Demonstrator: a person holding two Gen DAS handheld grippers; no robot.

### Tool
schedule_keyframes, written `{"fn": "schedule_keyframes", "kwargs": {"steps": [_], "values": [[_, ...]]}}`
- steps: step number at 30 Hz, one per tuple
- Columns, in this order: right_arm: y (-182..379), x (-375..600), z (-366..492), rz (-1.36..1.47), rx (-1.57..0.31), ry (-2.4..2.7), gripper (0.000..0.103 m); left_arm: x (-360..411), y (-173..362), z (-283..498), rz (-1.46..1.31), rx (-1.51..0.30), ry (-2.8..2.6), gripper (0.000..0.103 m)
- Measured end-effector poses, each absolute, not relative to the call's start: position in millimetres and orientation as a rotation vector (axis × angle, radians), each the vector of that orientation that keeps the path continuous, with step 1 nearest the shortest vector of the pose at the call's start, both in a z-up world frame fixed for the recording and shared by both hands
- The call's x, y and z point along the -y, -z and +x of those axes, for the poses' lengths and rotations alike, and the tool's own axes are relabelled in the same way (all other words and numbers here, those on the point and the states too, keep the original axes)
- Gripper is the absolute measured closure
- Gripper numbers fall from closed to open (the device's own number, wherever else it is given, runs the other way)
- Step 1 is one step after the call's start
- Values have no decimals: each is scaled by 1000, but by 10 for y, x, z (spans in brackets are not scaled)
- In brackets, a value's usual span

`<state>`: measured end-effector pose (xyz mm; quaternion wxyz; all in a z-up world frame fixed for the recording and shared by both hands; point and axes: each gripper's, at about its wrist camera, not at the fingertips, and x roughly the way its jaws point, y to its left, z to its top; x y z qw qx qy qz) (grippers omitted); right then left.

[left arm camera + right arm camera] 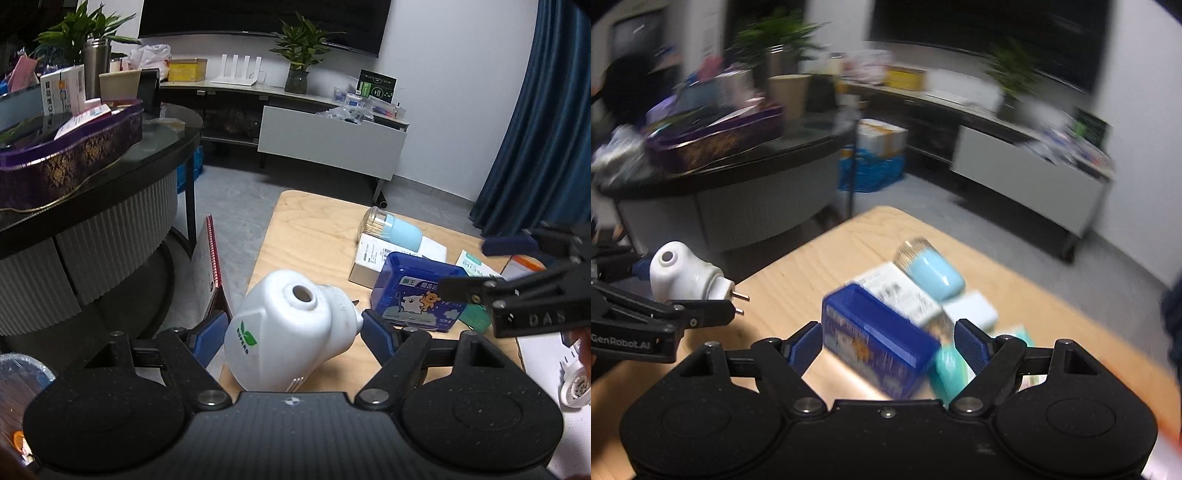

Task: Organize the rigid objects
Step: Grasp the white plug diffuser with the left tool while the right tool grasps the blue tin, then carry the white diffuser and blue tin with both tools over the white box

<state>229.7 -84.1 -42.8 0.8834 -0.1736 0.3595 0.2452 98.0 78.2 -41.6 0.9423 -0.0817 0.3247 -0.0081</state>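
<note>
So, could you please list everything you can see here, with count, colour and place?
plug-in device: one, white, between left gripper's pads, above table edge
table: one, light wood, low
blue box: one, on table
jar: one, pale blue cap, lying on white box
white box: one, behind blue box
purple tin: one, on dark round table
potted plant: one, green, on TV stand
left gripper: black, blue pads
right gripper: black, open, before blue box

Right wrist view smeared, edges clipped.
Blue box (875, 350) print unreadable from blur; teal packs (951, 365) partly behind it and the right gripper (888, 345). White plug device (576, 391) cut by the left view's right edge.
</note>
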Motion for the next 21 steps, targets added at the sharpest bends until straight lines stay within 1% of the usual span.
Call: {"fn": "schedule_keyframes", "kwargs": {"steps": [4, 6, 7, 8, 9, 10, 11, 15, 18, 21], "values": [[597, 631, 2496, -527, -787, -590, 11, -793, 420, 988, -174, -660, 24, 23], [691, 578, 2565, -534, -843, -633, 16, -808, 430, 987, -174, -662, 22, 23], [730, 562, 2588, -516, -883, -648, 24, -813, 434, 988, -175, -663, 20, 23], [753, 561, 2593, -492, -912, -653, 44, -820, 438, 986, -177, -662, 18, 23], [768, 564, 2589, -458, -934, -662, 55, -824, 438, 989, -178, -663, 15, 23], [792, 569, 2580, -422, -950, -660, 61, -825, 441, 996, -180, -664, 13, 23], [827, 586, 2562, -385, -957, -647, 63, -818, 445, 1002, -181, -666, 13, 23], [896, 650, 2502, -237, -965, -535, 63, -772, 440, 997, -171, -670, 21, 23], [828, 769, 2377, -136, -951, -476, 63, -758, 410, 969, -166, -663, 21, 23], [691, 888, 2188, -109, -916, -431, 63, -738, 382, 953, -175, -665, 25, 23]]}}
